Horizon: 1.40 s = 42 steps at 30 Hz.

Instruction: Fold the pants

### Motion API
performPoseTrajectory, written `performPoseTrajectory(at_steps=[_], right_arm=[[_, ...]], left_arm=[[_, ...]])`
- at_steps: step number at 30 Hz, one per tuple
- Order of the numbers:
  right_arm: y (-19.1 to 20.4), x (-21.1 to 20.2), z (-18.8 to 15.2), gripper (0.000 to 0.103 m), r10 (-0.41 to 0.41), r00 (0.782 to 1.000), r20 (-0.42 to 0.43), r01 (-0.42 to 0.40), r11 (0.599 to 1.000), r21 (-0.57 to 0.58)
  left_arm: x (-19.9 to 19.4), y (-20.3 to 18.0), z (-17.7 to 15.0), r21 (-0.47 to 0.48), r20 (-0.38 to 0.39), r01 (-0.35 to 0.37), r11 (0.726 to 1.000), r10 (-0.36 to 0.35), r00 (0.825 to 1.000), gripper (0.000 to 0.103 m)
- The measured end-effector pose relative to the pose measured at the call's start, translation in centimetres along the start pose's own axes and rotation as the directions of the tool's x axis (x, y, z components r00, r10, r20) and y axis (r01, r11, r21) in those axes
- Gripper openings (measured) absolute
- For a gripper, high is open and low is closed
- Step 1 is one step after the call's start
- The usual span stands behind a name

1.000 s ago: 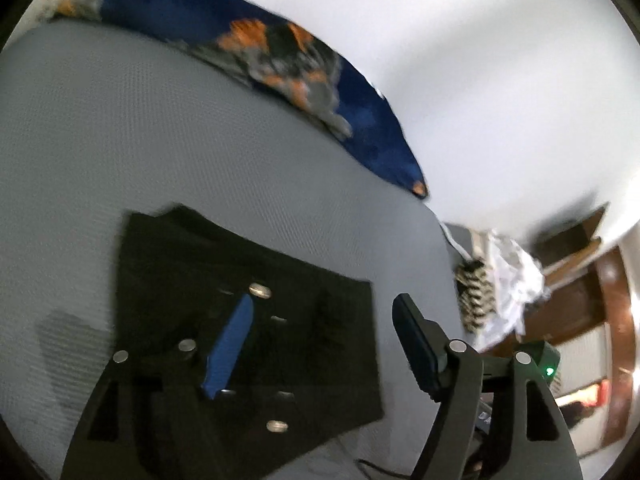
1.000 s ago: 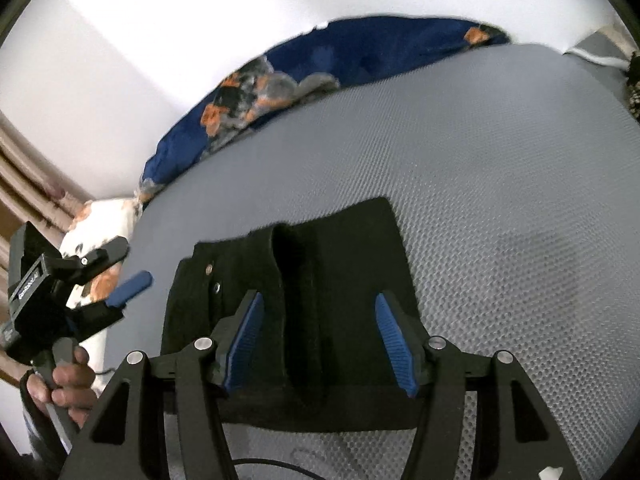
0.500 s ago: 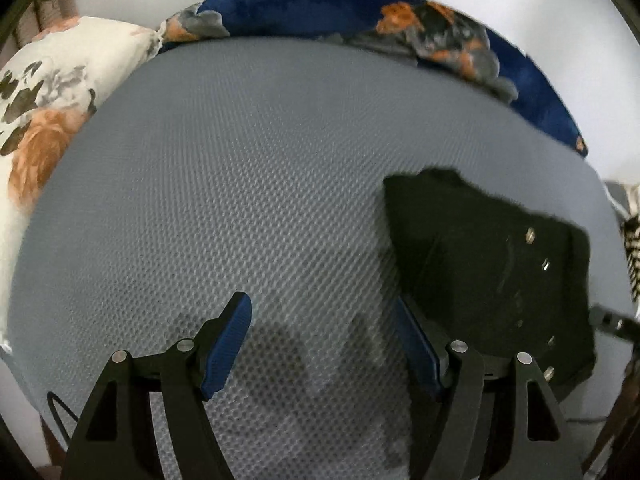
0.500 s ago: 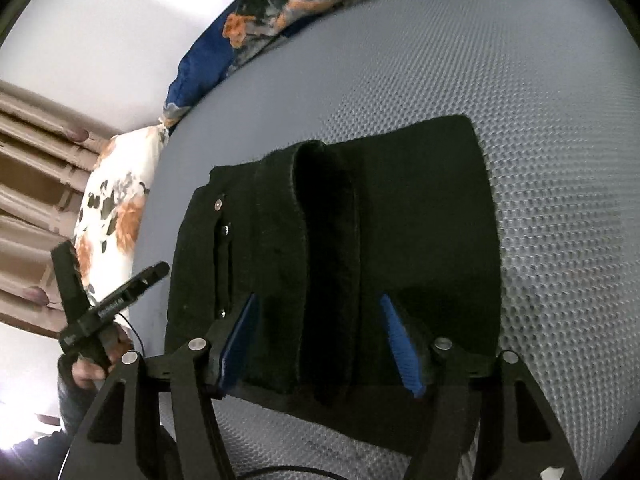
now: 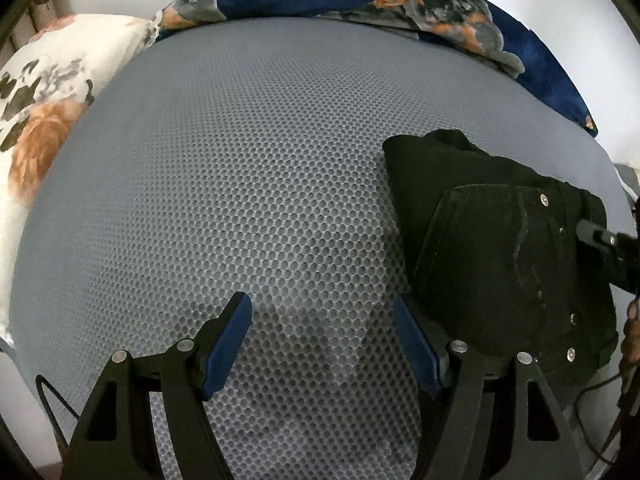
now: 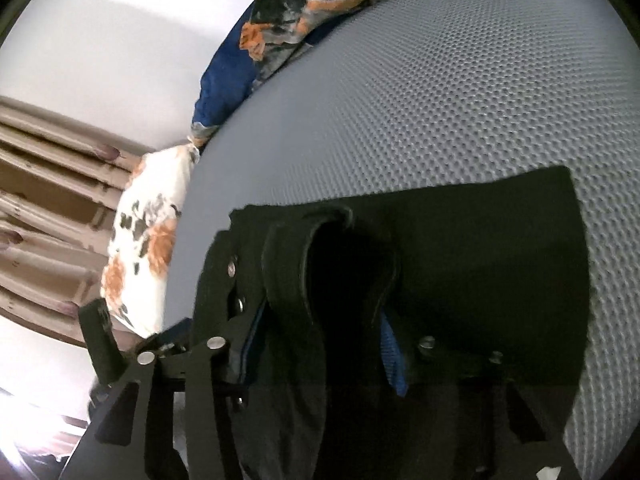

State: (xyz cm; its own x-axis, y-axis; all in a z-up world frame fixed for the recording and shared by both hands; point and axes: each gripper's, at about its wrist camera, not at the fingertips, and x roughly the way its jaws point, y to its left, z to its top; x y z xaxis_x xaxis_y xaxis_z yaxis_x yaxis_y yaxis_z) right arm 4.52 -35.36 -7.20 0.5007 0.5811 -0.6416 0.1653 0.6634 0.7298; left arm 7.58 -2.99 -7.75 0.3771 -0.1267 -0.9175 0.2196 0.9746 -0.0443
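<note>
The black pants lie folded into a compact stack on the grey mesh mattress, at the right of the left wrist view. My left gripper is open and empty, hovering over bare mattress just left of the stack. In the right wrist view the pants fill the lower half. My right gripper is open, its blue pads on either side of a raised fold of the fabric. Part of the right gripper shows at the right edge of the left wrist view.
A floral white pillow lies at the mattress's left end. A blue and orange blanket is bunched along the far edge against the white wall. Brown curtains hang beyond the pillow. A cable runs off the near left edge.
My left gripper has swung off the pants to bare mattress on their left. My right gripper has dropped closer, its fingers now straddling the raised fold.
</note>
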Motion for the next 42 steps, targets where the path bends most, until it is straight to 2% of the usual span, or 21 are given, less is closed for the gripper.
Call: performPoseTrajectory(at_steps=[3, 5, 8, 14, 21, 25, 30, 34, 37, 39, 41, 42], right_arm=[[0.0, -0.1, -0.2, 0.036, 0.007, 1.0, -0.007, -0.007, 1.0, 0.005], [0.4, -0.5, -0.7, 0.023, 0.007, 1.0, -0.002, -0.007, 1.0, -0.006], [1.5, -1.0, -1.2, 0.016, -0.024, 0.999, 0.024, 0.025, 0.999, -0.022], [4.4, -2.4, -2.0, 0.012, -0.109, 0.991, 0.084, 0.114, 0.991, -0.069], [8.0, -6.1, -2.6, 0.01, -0.144, 0.974, 0.176, 0.163, 0.981, -0.103], [8.7, -8.6, -2.1, 0.01, -0.171, 0.961, 0.219, 0.197, 0.975, -0.105], [4.9, -9.9, -1.9, 0.01, -0.247, 0.943, 0.225, 0.253, 0.968, 0.005], [0.2, -8.8, -2.7, 0.009, -0.374, 0.912, 0.17, 0.362, 0.927, 0.098], [-1.2, -8.1, -2.9, 0.011, -0.398, 0.905, 0.151, 0.387, 0.917, 0.097], [-1.0, -8.1, -2.7, 0.017, -0.399, 0.906, 0.145, 0.389, 0.917, 0.091], [-0.8, -8.1, -2.6, 0.027, -0.411, 0.902, 0.133, 0.401, 0.911, 0.097], [-0.7, -8.2, -2.7, 0.028, -0.415, 0.9, 0.13, 0.405, 0.909, 0.099]], left_arm=[[0.0, 0.0, 0.0, -0.003, -0.001, -0.004, 1.0, 0.004, 1.0, 0.074], [0.1, 0.0, 0.0, -0.008, -0.005, -0.008, 1.0, 0.007, 1.0, 0.074], [0.2, 0.1, 0.0, -0.014, -0.008, -0.008, 1.0, 0.008, 1.0, 0.074], [0.1, 0.1, 0.0, -0.021, -0.006, -0.007, 1.0, 0.007, 1.0, 0.074], [-0.8, 0.2, 0.1, -0.03, 0.015, 0.025, 0.999, -0.024, 1.0, 0.074], [-1.3, -0.3, 0.6, -0.023, 0.028, 0.046, 0.999, -0.045, 0.999, 0.074], [-1.5, -1.6, 1.2, -0.011, 0.039, 0.073, 0.997, -0.072, 0.997, 0.074], [-1.5, -3.0, 1.6, 0.019, 0.038, 0.089, 0.996, -0.089, 0.995, 0.074], [-1.3, -4.0, 1.7, 0.044, 0.032, 0.1, 0.994, -0.102, 0.994, 0.074], [-0.8, -4.7, 1.7, 0.064, 0.016, 0.101, 0.993, -0.102, 0.995, 0.074], [-0.1, -5.5, 1.7, 0.089, 0.003, 0.091, 0.992, -0.091, 0.996, 0.074], [0.2, -5.8, 1.5, 0.095, 0.001, 0.088, 0.992, -0.088, 0.996, 0.074]])
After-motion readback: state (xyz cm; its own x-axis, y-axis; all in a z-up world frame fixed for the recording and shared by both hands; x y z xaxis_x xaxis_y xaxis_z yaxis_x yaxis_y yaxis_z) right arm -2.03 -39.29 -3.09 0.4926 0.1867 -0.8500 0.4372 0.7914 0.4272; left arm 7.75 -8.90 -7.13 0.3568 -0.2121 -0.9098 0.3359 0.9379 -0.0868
